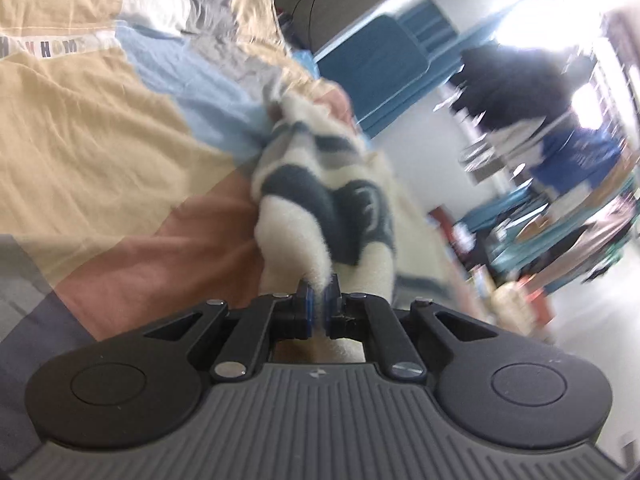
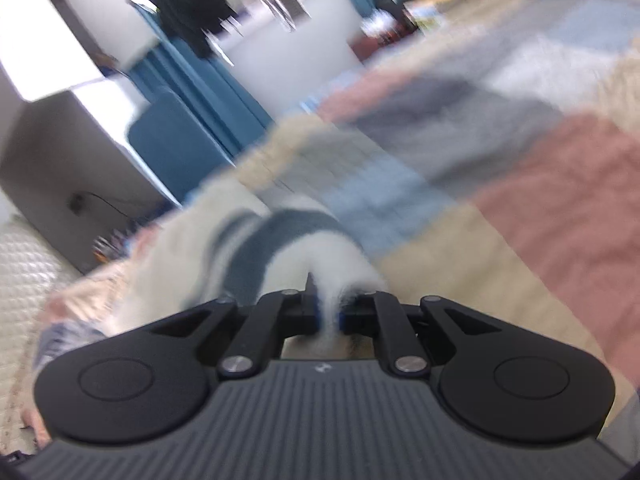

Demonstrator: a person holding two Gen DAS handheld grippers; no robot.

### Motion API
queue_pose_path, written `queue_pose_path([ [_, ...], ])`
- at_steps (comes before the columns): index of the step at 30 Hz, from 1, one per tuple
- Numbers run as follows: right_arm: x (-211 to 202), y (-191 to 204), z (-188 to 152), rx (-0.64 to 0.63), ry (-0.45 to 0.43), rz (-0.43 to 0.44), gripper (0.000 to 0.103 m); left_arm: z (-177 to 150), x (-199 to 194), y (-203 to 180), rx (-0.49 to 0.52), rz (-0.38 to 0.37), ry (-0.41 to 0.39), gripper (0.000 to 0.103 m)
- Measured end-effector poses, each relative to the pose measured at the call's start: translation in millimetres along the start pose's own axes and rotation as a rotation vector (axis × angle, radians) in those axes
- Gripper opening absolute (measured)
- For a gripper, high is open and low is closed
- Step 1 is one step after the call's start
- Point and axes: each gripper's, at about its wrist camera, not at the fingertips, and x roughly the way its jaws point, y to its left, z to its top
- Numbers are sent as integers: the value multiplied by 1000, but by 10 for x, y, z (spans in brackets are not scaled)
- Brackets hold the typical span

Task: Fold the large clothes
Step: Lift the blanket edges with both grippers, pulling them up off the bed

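Left gripper [image 1: 319,300] jaws pinched tight on a white fold of the fuzzy striped garment [image 1: 316,184]. Right gripper [image 2: 329,304] jaws likewise clamped on its white edge. Garment bunches outward from both jaws, lying over the patchwork bedspread [image 1: 100,140] on the bed.

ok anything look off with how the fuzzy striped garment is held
Nothing damaged. The fuzzy white and dark grey striped garment is bunched into a rope, not spread, pinched by the left gripper and right gripper over the patchwork bedspread.
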Motion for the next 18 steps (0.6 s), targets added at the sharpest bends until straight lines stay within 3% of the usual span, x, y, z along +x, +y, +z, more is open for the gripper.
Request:
queue_pose_path([
  [3,240,-135,-103,58,74,-45,12,-43,198,77,7,61,58,7],
  [5,268,-133,-136,62,78,-55,13,-68,318,141,4,85,85,7],
  [7,238,-114,-139,62,78,-53,13,-61,350,205,-23,91,104,15],
  [8,208,-113,-135,68,80,-47,15,-52,341,227,-42,92,109,29],
  [9,181,-124,-130,77,82,-41,19,-50,314,251,-62,91,111,50],
  [10,155,-138,-131,91,88,-34,22,-56,277,274,-86,80,117,60],
  [11,113,-154,-134,113,99,-9,36,-71,234,292,-108,64,122,66],
  [12,61,-187,-143,150,107,33,57,-82,202,302,-122,51,129,66],
  [14,-31,-219,-181,207,112,100,72,-117,122,297,-144,31,143,66],
  [18,-119,-213,-334,249,167,148,71,-269,-6,219,-159,-29,185,69],
])
